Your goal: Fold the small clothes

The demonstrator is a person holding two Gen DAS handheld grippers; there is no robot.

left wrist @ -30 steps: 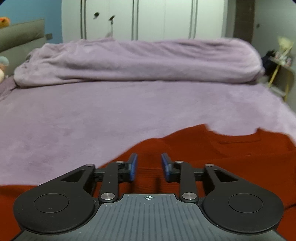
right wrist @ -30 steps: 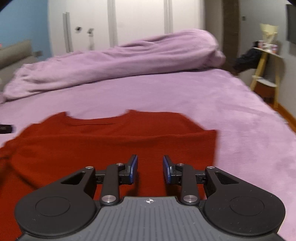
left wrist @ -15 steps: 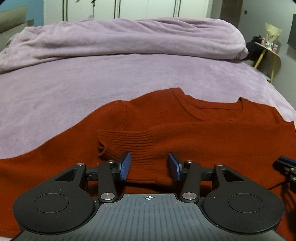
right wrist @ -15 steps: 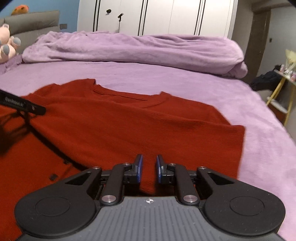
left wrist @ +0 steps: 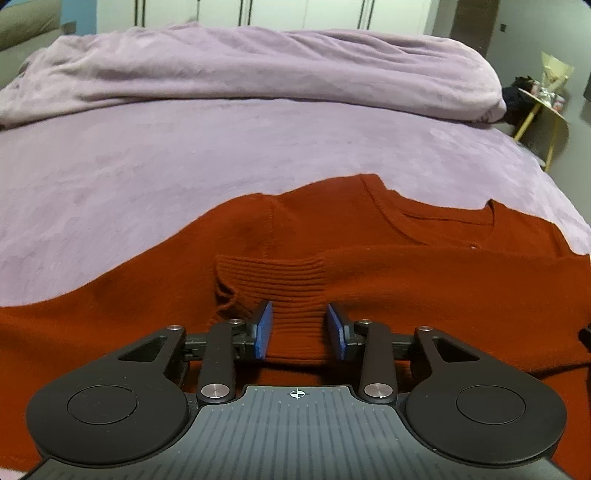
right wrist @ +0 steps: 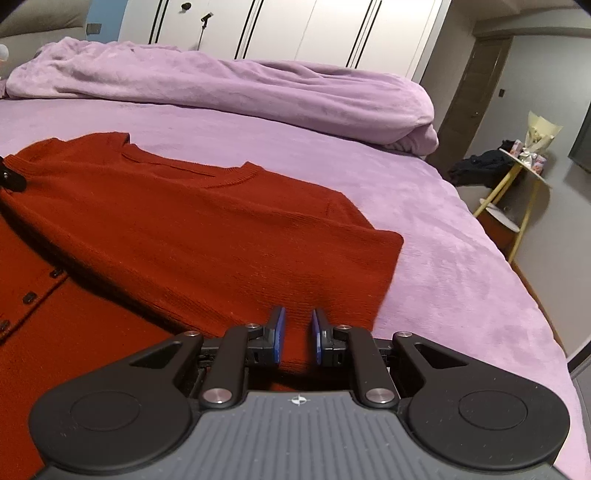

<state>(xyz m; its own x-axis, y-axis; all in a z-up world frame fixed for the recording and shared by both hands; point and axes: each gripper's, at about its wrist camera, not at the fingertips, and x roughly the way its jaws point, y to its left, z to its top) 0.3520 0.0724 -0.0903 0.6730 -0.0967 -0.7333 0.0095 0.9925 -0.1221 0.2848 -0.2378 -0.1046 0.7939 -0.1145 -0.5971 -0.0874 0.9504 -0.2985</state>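
Observation:
A rust-red knitted cardigan (left wrist: pixel 406 280) lies flat on the lilac bed (left wrist: pixel 184 158), neckline away from me. One sleeve is folded across the body; its ribbed cuff (left wrist: pixel 273 280) lies between the blue pads of my left gripper (left wrist: pixel 299 332), which is open over it. In the right wrist view the cardigan (right wrist: pixel 177 221) shows its button placket at the left. My right gripper (right wrist: pixel 297 334) has its pads close on a fold of the red knit at the sleeve's near edge.
A rolled lilac duvet (left wrist: pixel 258 70) lies across the far side of the bed. White wardrobe doors (right wrist: pixel 295 33) stand behind it. A yellow-legged side table (right wrist: pixel 524 177) with small items stands off the bed's right edge.
The left gripper has come down over the folded sleeve and opened wider around the ribbed cuff. The right gripper's pads have narrowed and moved toward the sleeve's right edge.

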